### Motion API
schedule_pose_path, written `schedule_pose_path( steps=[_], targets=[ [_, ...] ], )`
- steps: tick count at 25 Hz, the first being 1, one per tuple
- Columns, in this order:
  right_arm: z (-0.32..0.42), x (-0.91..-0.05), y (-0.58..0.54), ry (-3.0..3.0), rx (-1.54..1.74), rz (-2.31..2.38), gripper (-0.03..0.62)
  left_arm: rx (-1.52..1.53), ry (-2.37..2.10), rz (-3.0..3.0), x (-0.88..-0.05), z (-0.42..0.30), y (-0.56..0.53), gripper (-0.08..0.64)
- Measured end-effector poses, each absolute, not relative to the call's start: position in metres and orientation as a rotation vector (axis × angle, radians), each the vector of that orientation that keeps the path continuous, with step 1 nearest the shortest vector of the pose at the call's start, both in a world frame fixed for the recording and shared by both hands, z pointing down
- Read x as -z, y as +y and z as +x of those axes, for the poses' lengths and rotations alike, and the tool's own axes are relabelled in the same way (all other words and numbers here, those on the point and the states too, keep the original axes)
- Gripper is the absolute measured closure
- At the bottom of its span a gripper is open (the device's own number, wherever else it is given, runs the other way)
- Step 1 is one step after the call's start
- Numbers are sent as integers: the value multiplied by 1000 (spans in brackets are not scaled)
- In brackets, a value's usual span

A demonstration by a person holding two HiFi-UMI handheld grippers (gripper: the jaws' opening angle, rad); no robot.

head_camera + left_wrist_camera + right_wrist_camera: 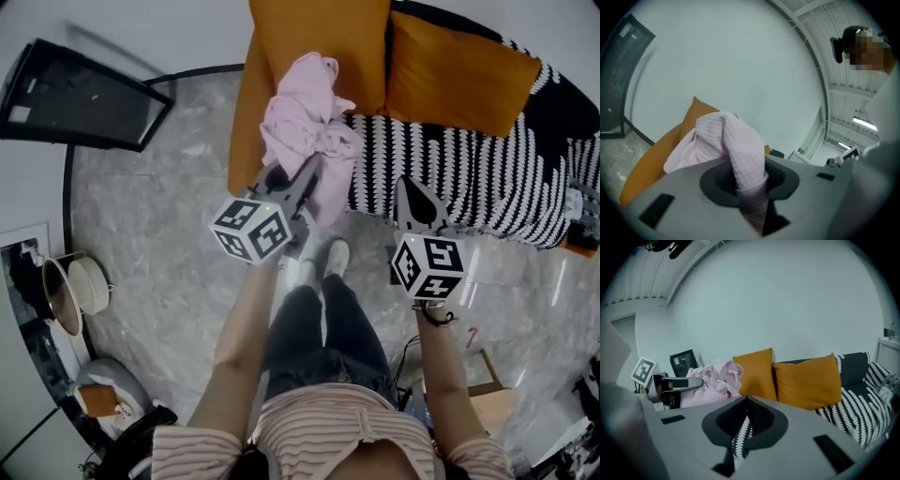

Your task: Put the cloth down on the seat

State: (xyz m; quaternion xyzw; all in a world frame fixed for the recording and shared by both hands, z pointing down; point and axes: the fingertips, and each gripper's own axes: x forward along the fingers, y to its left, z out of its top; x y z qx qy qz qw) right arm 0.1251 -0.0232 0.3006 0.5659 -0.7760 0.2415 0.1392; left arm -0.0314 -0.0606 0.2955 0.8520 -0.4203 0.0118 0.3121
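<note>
A crumpled pink cloth (305,122) hangs in the air over the left end of the sofa, and my left gripper (314,171) is shut on its lower part. In the left gripper view the cloth (736,140) bulges up out of the jaws of the left gripper (746,176). The seat (469,178) carries a black-and-white patterned cover. My right gripper (417,194) stands at the seat's front edge, shut with nothing in it. From the right gripper (746,401) I see the cloth (715,378), the left gripper (689,383) and the seat (853,413).
Two orange cushions (319,37) (459,80) lean on the sofa back. A black frame (80,94) rests against the wall at the left. A round basket (70,291) and a cardboard box (492,398) stand on the marble floor. The person's feet (323,258) are close to the sofa.
</note>
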Motion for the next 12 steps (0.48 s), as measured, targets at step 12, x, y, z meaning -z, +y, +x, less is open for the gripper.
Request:
schedule_pose_path(
  steps=[12],
  targets=[
    [109, -374, -52, -2178, -744, 1622, 584, -173, -1050, 2196, -399, -29, -91, 454]
  ],
)
